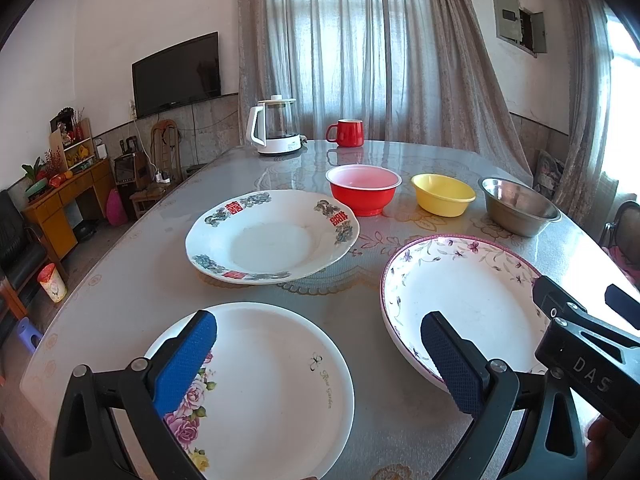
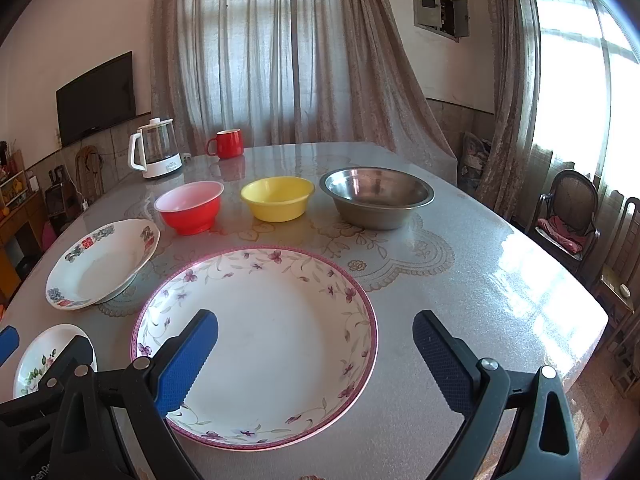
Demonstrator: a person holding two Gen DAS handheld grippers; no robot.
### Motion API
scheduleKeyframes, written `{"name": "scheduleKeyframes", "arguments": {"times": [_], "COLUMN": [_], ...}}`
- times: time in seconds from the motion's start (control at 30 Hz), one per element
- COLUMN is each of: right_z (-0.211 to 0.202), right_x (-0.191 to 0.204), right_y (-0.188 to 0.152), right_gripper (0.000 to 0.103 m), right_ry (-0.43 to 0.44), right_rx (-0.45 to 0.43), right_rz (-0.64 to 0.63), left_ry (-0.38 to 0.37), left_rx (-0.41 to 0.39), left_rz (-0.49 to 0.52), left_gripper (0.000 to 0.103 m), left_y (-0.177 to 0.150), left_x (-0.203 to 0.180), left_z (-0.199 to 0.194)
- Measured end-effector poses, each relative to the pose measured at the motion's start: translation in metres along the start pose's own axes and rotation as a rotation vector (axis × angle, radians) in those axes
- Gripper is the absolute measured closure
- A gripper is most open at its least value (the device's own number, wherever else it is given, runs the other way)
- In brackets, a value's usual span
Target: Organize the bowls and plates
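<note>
Rose plate (image 1: 272, 392) — near edge cropped

Red bowl (image 2: 189, 207); yellow bowl (image 2: 277, 198); steel bowl (image 2: 378, 197); purple-flowered, pink-rimmed plate (image 2: 256, 346); rose plate (image 1: 256, 392), lettering perhaps green.

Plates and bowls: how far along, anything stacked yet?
Nothing stacked. Rose plate, purple-rim plate and red-character plate lie separately; red bowl, yellow bowl and steel bowl sit in a row. Left claw and right claw are open, holding nothing. All sorting remains.
</note>
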State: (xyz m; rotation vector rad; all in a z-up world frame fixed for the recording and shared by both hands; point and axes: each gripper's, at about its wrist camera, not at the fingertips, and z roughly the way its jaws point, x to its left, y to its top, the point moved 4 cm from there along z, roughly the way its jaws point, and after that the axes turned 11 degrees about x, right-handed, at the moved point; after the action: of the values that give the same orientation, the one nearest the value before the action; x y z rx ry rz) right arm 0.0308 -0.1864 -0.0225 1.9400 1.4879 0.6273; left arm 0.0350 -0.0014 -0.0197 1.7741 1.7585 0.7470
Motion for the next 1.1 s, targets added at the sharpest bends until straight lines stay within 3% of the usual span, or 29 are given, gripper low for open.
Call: {"name": "scheduleKeyframes", "arguments": {"times": [1.1], "right_z": [0.0039], "right_x": [-0.0004], "right_y": [-0.0024], "right_gripper": [0.003], "right_ry": [0.015], "right_rx": [0.018], "right_rz": [-0.003], "left_ry": [-0.023], "left_rx": [0.016], "left_rz": [0.011], "left_gripper": [0.000], "left_y": [-0.0034], "left_x": [-0.0030], "left_z": [0.0008]}}
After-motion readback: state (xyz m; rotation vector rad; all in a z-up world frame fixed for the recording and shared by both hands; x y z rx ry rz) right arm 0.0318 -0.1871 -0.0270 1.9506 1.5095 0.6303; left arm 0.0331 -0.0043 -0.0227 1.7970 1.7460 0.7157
